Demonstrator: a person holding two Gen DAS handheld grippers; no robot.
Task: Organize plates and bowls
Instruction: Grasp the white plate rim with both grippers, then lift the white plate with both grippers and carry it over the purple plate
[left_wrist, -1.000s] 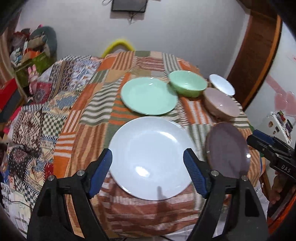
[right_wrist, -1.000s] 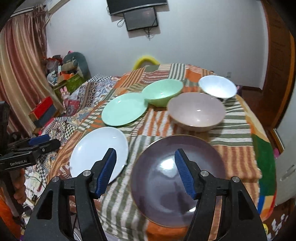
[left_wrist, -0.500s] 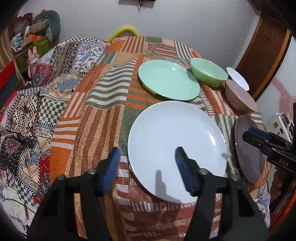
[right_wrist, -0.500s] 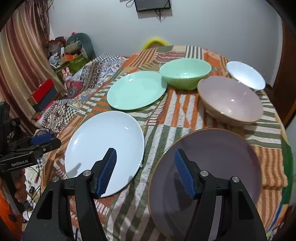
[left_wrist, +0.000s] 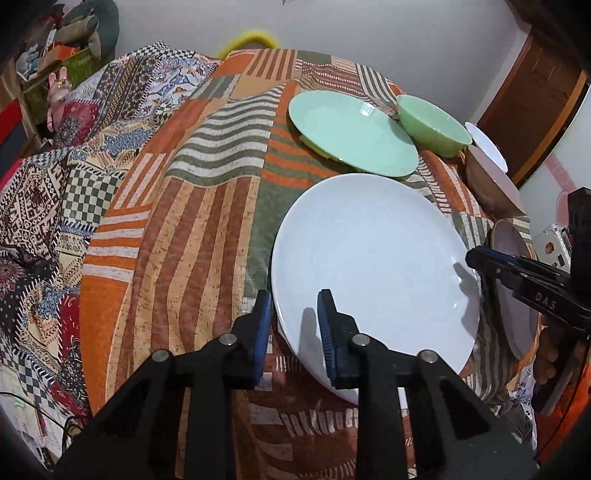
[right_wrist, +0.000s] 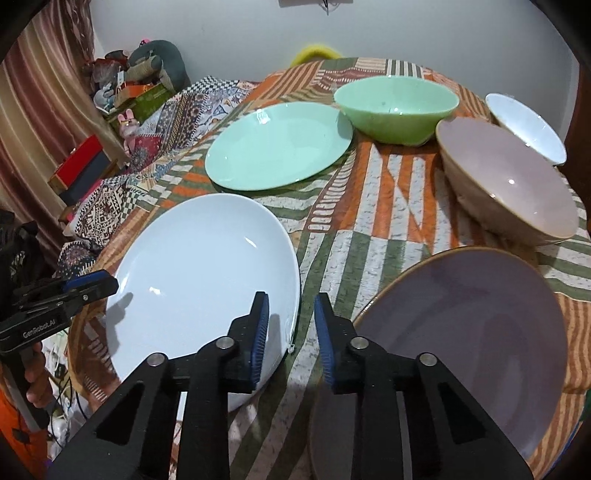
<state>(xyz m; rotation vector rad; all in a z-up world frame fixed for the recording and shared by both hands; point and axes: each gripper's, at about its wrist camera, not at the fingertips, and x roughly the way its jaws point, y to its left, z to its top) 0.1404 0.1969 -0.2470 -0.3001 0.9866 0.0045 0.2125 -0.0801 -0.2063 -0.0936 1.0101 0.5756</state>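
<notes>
A white plate (left_wrist: 369, 258) (right_wrist: 207, 266) lies at the near side of the patchwork table, and a purple plate (right_wrist: 461, 325) (left_wrist: 511, 251) lies to its right. My left gripper (left_wrist: 293, 325) (right_wrist: 92, 286) straddles the white plate's left rim. Its jaws are closing with the rim between them, and a gap still shows. My right gripper (right_wrist: 291, 326) (left_wrist: 476, 258) hovers low over the strip between the two plates. Its jaws are closing too, above the white plate's right edge and striped cloth, and they grip nothing. Its right finger hides the purple plate's left edge.
Farther back stand a green plate (right_wrist: 277, 147), a green bowl (right_wrist: 395, 107), a pinkish bowl (right_wrist: 509, 184) and a white bowl (right_wrist: 524, 125). The tablecloth (left_wrist: 192, 229) drapes over the near edge. Boxes and toys (right_wrist: 129, 103) pile up at the left, and a brown door (left_wrist: 535, 92) is at the right.
Both grippers sank toward the table and their jaws narrowed a lot. The left one shifted to the white plate's left rim. The right one slid left, off the purple plate.
</notes>
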